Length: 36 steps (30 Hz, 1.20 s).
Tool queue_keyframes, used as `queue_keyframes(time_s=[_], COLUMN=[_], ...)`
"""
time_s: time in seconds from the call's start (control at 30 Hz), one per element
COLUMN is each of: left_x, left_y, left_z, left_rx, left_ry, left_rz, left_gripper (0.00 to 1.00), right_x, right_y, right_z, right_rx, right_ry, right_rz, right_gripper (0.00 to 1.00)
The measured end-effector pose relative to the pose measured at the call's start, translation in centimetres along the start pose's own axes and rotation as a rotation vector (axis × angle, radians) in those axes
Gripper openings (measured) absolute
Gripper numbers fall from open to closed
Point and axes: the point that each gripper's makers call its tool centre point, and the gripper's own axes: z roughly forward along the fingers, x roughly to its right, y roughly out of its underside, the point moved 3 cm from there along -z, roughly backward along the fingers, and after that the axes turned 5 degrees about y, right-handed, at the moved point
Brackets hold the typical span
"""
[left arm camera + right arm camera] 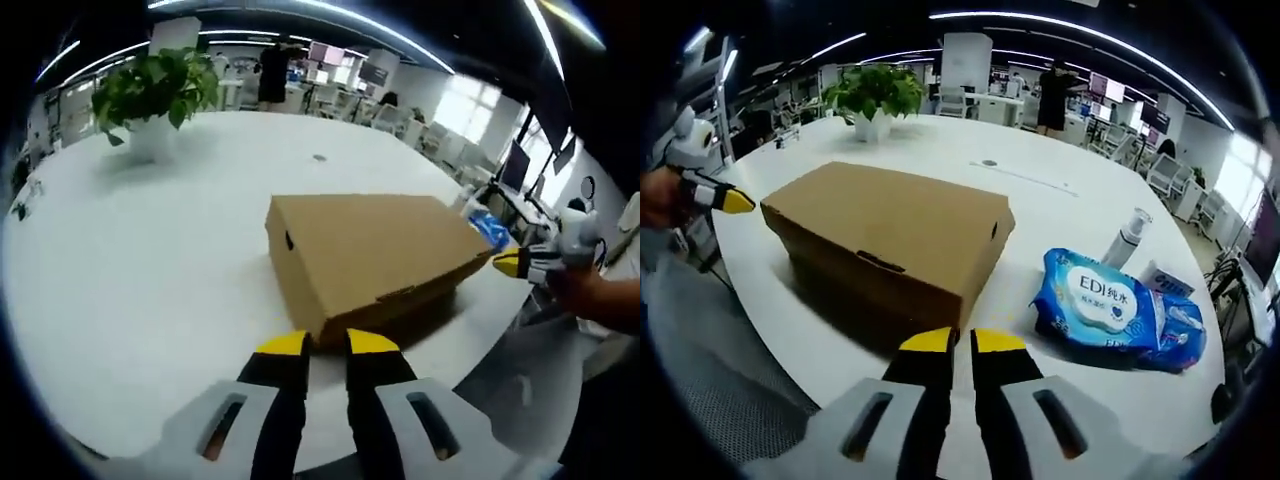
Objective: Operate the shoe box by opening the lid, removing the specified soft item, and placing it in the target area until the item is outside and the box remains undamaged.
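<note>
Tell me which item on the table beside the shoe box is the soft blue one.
The wet wipes pack, lying flat next to the shoe box. It is blue and crinkly; the spray bottle behind it is white, rigid and upright.

The closed shoe box (885,235) sits on the bench (1040,190); right of it lie a wipes pack (1115,305) and spray bottle (1127,238), the potted plant (872,98) far behind.

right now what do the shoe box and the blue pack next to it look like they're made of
The shoe box looks like plain brown cardboard, matte and unprinted, with crisp folded edges and a tab slot in the lid's front. The blue wipes pack looks like soft glossy plastic film: it wrinkles, catches the light, and carries a white printed label.
</note>
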Motion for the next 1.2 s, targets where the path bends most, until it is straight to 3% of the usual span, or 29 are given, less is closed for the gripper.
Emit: queue_keyframes(time_s=[0.1,0.2,0.37,0.7,1.2], left_x=[0.9,1.8,1.2,0.5,1.0], left_y=[-2.5,-3.4,-2.5,-0.3,0.1], left_z=[-0.4,0.2,2.2,3.4,4.0], left_rx=[0.059,0.067,0.016,-0.048,-0.073], left_ry=[0.009,0.027,0.019,0.007,0.021], left_rz=[0.078,0.117,0.106,0.097,0.156], left_gripper=[0.1,0.1,0.1,0.1,0.15], right_x=[0.2,0.1,-0.2,-0.7,-0.7], right_y=[-2.2,-3.7,-3.7,-1.4,-1.1], right_z=[-0.9,-0.9,0.7,1.6,1.9], right_rx=[0.059,0.09,0.085,0.045,0.025], right_ry=[0.006,0.002,-0.009,-0.03,-0.053], right_rz=[-0.007,-0.015,-0.026,-0.015,-0.02], right_gripper=[0.06,0.06,0.06,0.05,0.07])
